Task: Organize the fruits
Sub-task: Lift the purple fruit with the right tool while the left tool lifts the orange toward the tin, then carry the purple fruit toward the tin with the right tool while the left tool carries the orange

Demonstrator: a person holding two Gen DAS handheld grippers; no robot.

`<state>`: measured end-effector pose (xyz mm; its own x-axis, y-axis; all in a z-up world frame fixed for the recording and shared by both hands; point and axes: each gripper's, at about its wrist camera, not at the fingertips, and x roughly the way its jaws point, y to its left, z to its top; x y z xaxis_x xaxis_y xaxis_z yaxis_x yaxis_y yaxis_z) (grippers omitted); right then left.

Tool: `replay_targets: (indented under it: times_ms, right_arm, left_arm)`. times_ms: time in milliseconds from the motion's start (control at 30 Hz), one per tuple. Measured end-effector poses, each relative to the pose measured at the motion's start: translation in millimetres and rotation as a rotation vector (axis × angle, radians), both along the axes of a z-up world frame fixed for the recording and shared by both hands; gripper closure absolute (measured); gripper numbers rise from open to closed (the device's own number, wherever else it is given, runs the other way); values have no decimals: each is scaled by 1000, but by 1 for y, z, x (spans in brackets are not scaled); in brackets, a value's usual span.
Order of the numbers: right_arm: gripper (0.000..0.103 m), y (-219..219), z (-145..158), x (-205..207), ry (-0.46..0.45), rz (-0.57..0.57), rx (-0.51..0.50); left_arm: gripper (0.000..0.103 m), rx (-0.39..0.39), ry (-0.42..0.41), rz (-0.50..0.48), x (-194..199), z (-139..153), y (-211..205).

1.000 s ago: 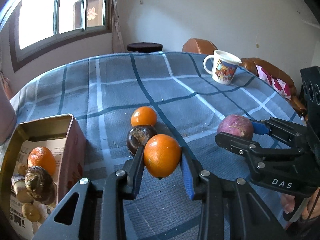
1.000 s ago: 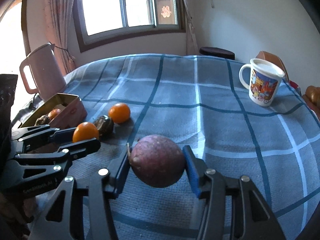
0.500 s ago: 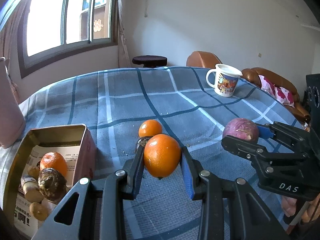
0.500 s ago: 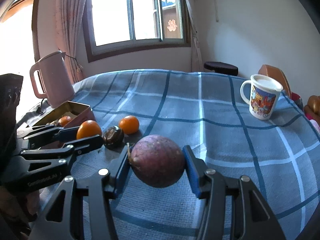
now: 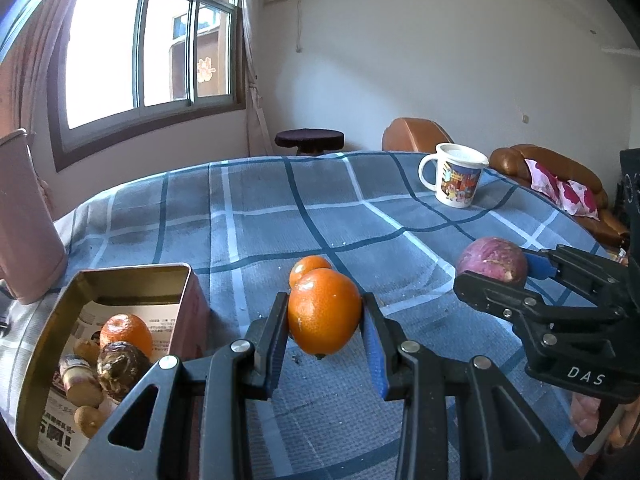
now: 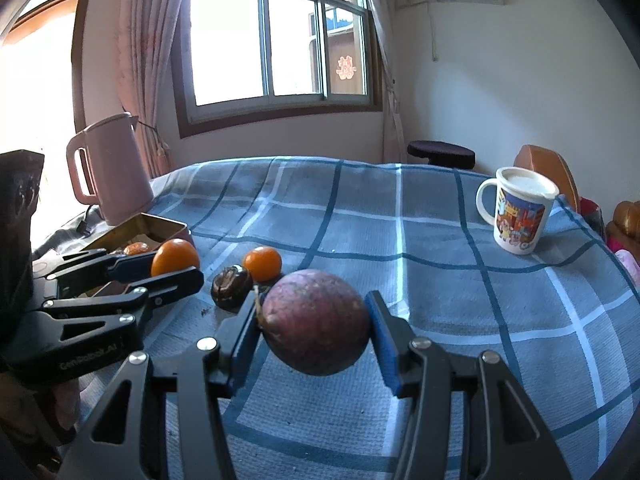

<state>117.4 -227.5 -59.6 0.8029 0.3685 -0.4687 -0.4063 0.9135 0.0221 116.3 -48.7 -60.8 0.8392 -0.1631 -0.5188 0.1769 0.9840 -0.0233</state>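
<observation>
My left gripper (image 5: 325,326) is shut on an orange (image 5: 324,312) and holds it above the cloth, just right of the open gold tin (image 5: 132,280). The tin holds an orange (image 5: 126,332), a dark wrinkled fruit (image 5: 118,366) and small brown fruits. My right gripper (image 6: 316,328) is shut on a purple passion fruit (image 6: 316,322), also lifted; it shows in the left wrist view (image 5: 491,260). A second orange (image 6: 262,263) and a dark wrinkled fruit (image 6: 232,286) lie on the cloth between the grippers.
A blue checked cloth (image 6: 400,240) covers the round table. A cartoon mug (image 6: 518,210) stands at the far right. A pink kettle (image 6: 108,174) stands behind the tin at the left. A stool (image 5: 309,140) and a brown sofa (image 5: 552,176) lie beyond the table.
Both grippers have risen and tilted up with their fruits still held. The dark fruit on the cloth is now hidden behind the held orange in the left wrist view.
</observation>
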Motion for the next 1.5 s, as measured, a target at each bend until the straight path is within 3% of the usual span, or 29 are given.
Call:
replay_targets:
  times_ms: [1500]
  right_arm:
    - [49, -5, 12, -29, -173, 20, 25]
  left_arm:
    - [66, 0, -143, 44, -25, 11, 4]
